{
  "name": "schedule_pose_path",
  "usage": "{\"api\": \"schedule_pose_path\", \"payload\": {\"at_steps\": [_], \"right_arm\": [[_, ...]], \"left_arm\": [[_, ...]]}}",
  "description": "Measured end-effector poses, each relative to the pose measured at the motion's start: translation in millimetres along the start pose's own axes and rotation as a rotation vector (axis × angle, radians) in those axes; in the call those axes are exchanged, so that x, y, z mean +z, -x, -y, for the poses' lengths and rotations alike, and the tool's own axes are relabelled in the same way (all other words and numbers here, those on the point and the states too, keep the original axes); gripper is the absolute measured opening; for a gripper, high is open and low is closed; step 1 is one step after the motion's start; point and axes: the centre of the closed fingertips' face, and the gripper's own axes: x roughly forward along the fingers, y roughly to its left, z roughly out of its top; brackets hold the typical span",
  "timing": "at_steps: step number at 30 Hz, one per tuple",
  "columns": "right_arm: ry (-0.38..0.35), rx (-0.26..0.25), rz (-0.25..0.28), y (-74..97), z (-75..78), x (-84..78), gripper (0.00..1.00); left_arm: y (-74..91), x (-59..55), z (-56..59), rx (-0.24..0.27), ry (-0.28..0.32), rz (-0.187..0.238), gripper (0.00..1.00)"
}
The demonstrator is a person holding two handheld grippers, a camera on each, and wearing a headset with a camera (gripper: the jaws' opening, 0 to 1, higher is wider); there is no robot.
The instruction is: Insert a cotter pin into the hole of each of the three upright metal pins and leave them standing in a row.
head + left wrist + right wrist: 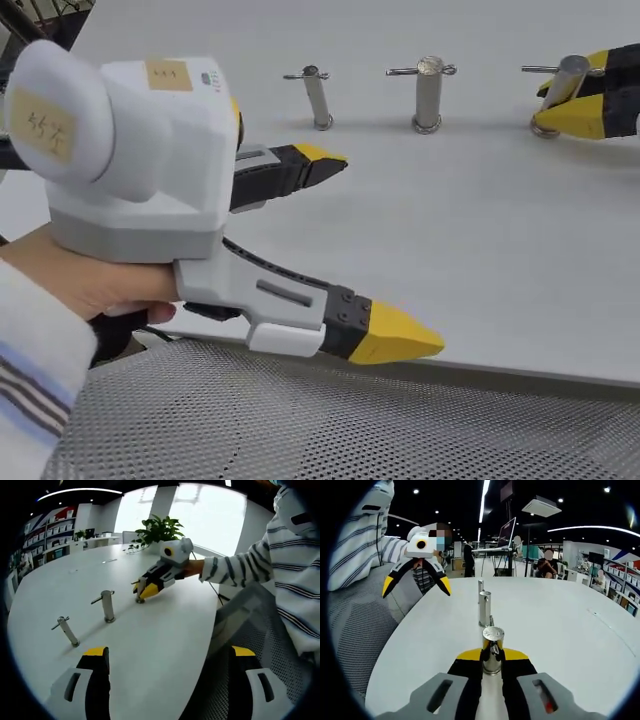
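Note:
Three upright metal pins stand in a row on the white table: a thin left pin, a middle pin and a right pin. Each has a cotter pin through its top, such as the one in the middle pin. My right gripper is shut on the right pin low down, with a yellow jaw on either side. My left gripper hangs wide open over the table's near edge, well short of the row, and holds nothing. From it I see the row and the right gripper.
A grey perforated mesh surface lies below the table's near edge. A potted plant stands at the far end of the table. Shelves and several people are in the room behind.

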Motion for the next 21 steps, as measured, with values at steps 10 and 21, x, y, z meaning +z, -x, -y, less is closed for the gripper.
{"api": "schedule_pose_path", "payload": {"at_steps": [10, 21], "right_arm": [[-0.084, -0.025, 0.069, 6.7, 4.3, 27.8, 0.16], [-0.096, -0.126, 0.199, 44.2, 3.4, 96.1, 0.46]], "left_arm": [[2.9, 4.4, -1.2, 0.019, 0.020, 0.017, 0.99], [17.7, 13.1, -13.0, 0.070, 0.032, 0.064, 0.99]]}}
